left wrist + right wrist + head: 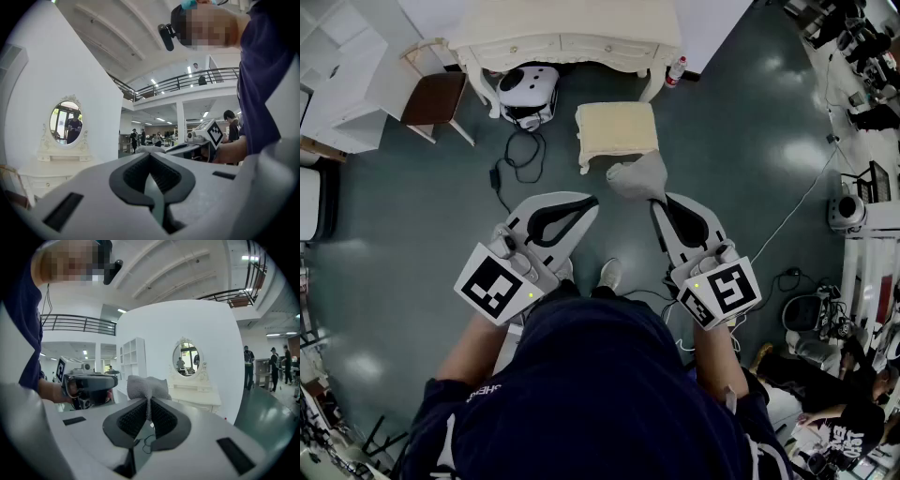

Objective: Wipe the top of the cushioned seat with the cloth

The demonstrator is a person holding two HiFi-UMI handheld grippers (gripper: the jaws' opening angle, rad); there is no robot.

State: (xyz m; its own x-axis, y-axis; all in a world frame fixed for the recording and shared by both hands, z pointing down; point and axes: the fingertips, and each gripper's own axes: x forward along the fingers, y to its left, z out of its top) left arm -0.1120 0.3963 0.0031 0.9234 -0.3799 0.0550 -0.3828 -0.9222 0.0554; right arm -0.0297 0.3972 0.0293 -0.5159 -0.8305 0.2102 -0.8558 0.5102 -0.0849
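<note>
Cushioned cream square seat (617,127) stands on the floor, wiping apparently not yet begun, as the right gripper (655,202), clamped on a crumpled grey cloth (639,175), hangs by its front corner; left gripper (593,200) pressed closed, empty.

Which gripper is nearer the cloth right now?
Right. The right gripper is shut on the cloth, which bunches at its jaw tips. The left gripper is shut and empty, apart from the cloth on its left side.

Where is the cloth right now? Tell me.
Head view, right of centre: the cloth is pinched between the jaws of the right gripper, just off the near right corner of the cushioned seat, which stands before the white dressing table.
</note>
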